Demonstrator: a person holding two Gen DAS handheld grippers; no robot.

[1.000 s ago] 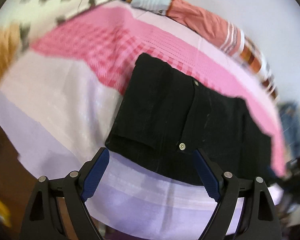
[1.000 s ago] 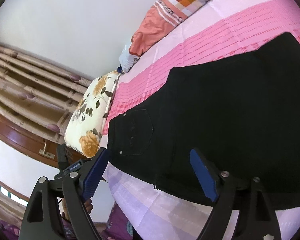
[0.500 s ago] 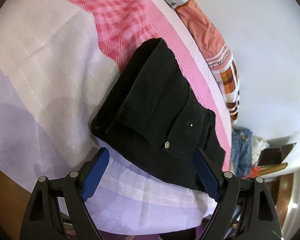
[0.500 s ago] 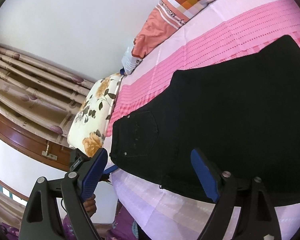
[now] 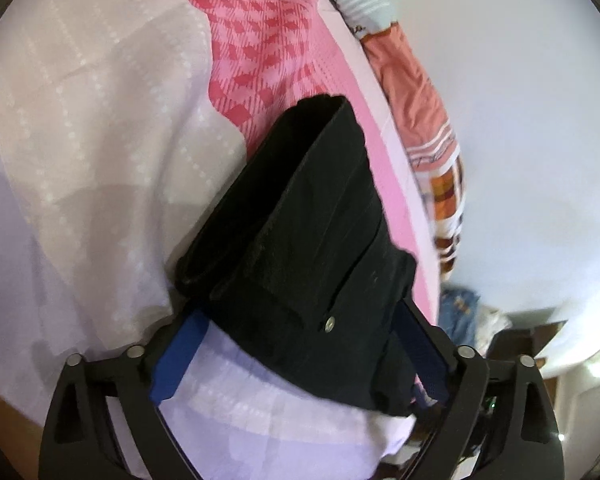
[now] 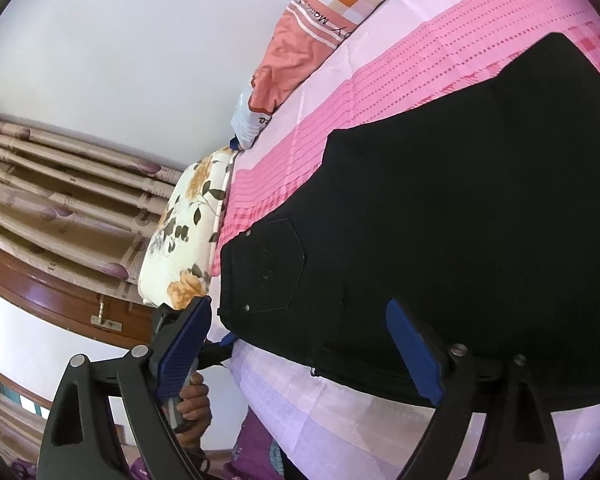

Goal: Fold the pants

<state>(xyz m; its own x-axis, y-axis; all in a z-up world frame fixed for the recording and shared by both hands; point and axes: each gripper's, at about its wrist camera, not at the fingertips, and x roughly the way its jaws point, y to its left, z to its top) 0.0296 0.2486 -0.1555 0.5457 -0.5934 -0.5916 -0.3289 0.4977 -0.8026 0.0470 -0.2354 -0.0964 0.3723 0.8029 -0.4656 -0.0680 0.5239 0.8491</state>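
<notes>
So the black pants (image 5: 300,240) lie along the bed's (image 5: 100,140) near edge, long axis parallel to it. The left claw (image 5: 300,344) is right at the waistband end, jaws just opened wider, straddling the fabric without pinching. The right claw (image 6: 300,340) hovers wide over the near hem, holding nothing.

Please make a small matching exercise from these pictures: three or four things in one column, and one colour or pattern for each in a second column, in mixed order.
Things:
1. pants
2. pillow
3. bedsheet
4. curtain

Colours:
A. beige with purple motifs
B. black
C. white with orange flowers
D. pink and lilac

Pairs: 1-B, 2-C, 3-D, 4-A
</notes>
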